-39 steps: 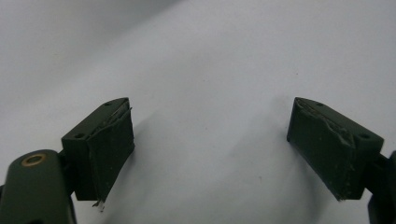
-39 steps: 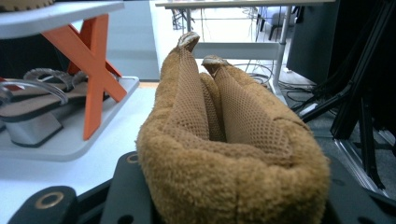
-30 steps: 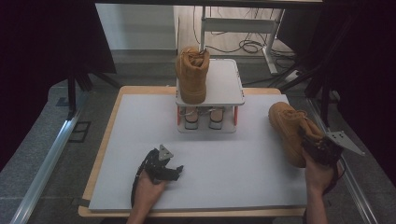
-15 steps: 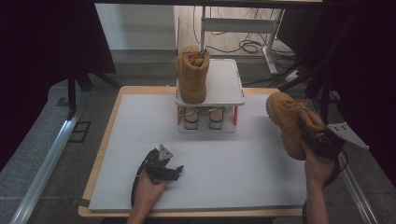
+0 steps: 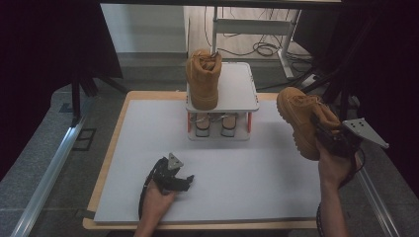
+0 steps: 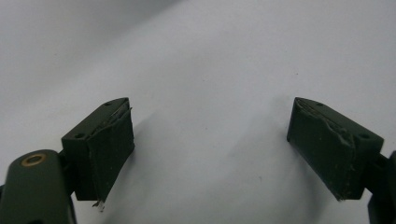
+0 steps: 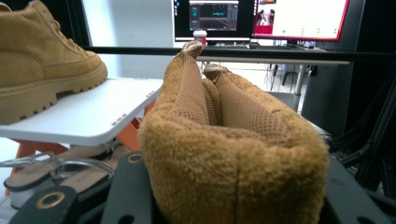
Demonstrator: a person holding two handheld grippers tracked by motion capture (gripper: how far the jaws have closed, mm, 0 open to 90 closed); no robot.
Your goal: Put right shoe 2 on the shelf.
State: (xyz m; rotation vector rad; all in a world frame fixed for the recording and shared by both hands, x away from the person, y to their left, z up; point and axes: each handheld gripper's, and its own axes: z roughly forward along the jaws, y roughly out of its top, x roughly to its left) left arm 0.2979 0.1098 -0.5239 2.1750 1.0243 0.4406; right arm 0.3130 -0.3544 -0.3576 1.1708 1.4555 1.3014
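We start with the desk (image 5: 148, 148), its white top spread out under both hand-held grippers. Ahead of them and between them stands a small white rack (image 5: 237, 94), with one tan boot (image 5: 202, 81) already parked on the left half of its top shelf and a pair of sandals (image 5: 215, 123) tucked underneath.

Over to the right: the right hand-held gripper (image 5: 328, 140) is clamped on the ankle collar of the second boot (image 5: 301, 121), which hangs in the air off the desk, toe pointing away and toward the rack. From the right gripper view we look straight over that fuzzy collar (image 7: 233, 158), pinched between the jaws, with the rack's shelf (image 7: 88, 112) ahead and to the left.

The left hand-held gripper (image 5: 178, 180) rests low on the desk nearer us, jaws apart with nothing between them, bare white surface showing between its pads (image 6: 109, 144).

We read this as the carry step: boot lifted, on its way to the rack. Next we'd want it swung left over the free right half of the shelf, levelled sole-down, and lowered beside its partner before letting go.
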